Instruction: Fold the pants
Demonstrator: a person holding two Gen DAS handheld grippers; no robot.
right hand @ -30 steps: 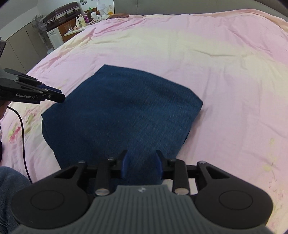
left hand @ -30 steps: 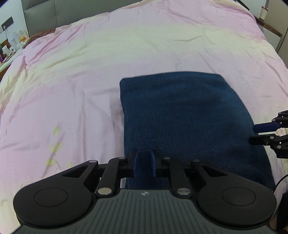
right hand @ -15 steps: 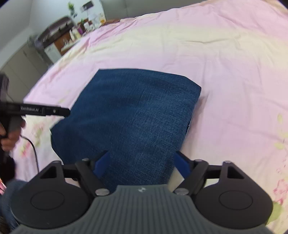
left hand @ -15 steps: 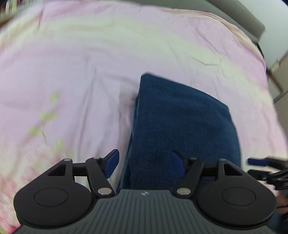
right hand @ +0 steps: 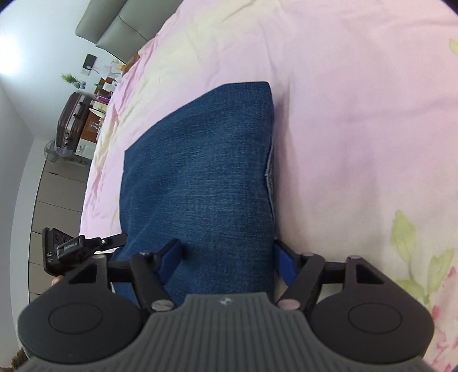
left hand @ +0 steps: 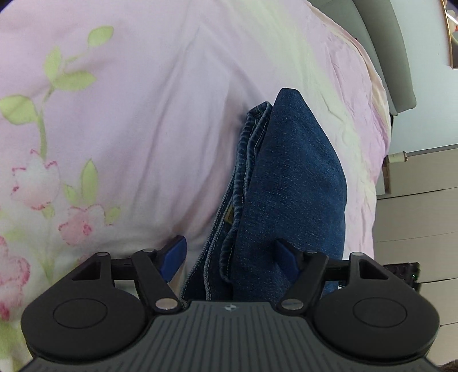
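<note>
Folded dark blue denim pants (left hand: 289, 183) lie on the pink bedspread (left hand: 148, 120). In the left wrist view I see their stacked seamed edges from the side. My left gripper (left hand: 233, 254) is open, its blue-padded fingers straddling the near edge of the stack. In the right wrist view the pants (right hand: 200, 177) show as a flat rectangle. My right gripper (right hand: 227, 257) is open, its fingers on either side of the pants' near end. The left gripper (right hand: 94, 243) also shows at the pants' left edge.
The bedspread (right hand: 357, 114) has a floral print near its edges. A grey headboard (right hand: 126, 25) stands at the far end. A suitcase (right hand: 71, 117) and a cluttered cabinet stand beside the bed. White drawers (left hand: 415, 217) are at the right.
Both grippers opened from shut, rolled sideways and dropped low to the bed, each now straddling an end of the folded pants. The pants stay folded in place.
</note>
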